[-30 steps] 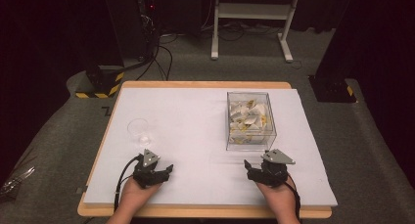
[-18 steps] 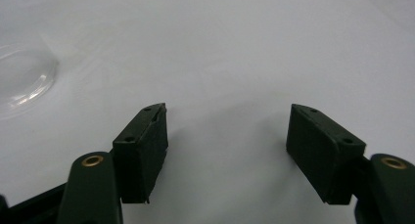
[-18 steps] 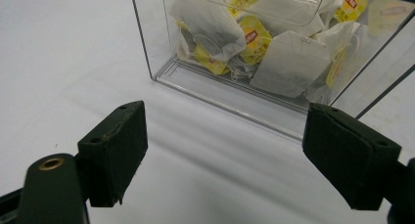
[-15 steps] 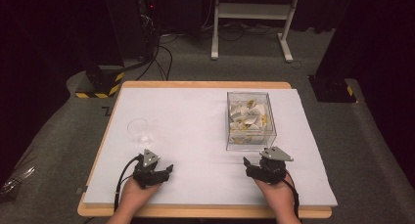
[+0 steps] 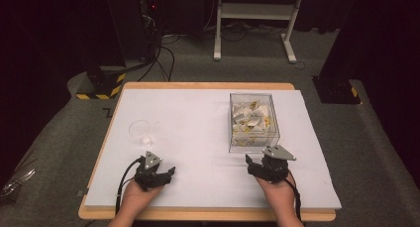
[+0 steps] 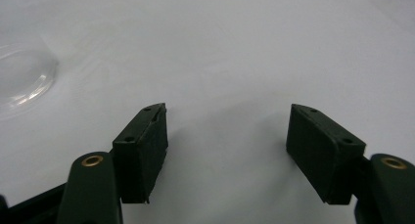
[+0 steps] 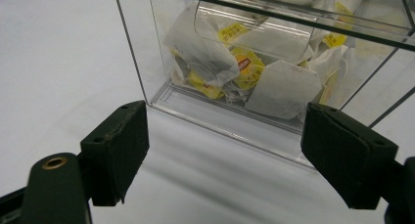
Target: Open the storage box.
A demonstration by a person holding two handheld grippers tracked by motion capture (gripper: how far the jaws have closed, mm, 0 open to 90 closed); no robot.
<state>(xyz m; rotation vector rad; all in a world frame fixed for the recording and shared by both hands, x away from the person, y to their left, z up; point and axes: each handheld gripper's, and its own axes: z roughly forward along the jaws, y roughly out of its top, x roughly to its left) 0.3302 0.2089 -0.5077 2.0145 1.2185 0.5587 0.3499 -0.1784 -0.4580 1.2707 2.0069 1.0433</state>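
Observation:
A clear plastic box [image 5: 253, 122] full of white tea bags with yellow tags stands on the right half of the white table top [image 5: 198, 128]. My right gripper [image 5: 256, 166] rests open just in front of the box, whose near wall [image 7: 230, 77] rises close ahead of its jaws, tea bags [image 7: 244, 67] behind it. A clear glass cup [image 5: 141, 132] stands at the left. My left gripper [image 5: 168, 173] lies open on the table a little nearer than the cup, whose base [image 6: 22, 82] shows at the left in the left gripper view. Nothing sits between either pair of jaws.
The white sheet lies on a wooden table [image 5: 208, 86] with grey carpet around it. Behind the table stand a white metal frame [image 5: 257, 19], dark equipment with cables [image 5: 148, 43] and a yellow-black striped base [image 5: 101, 83]. Bare white surface spans the middle between cup and box.
The right gripper has crept slightly forward and left toward the box. The left gripper has stayed where it was.

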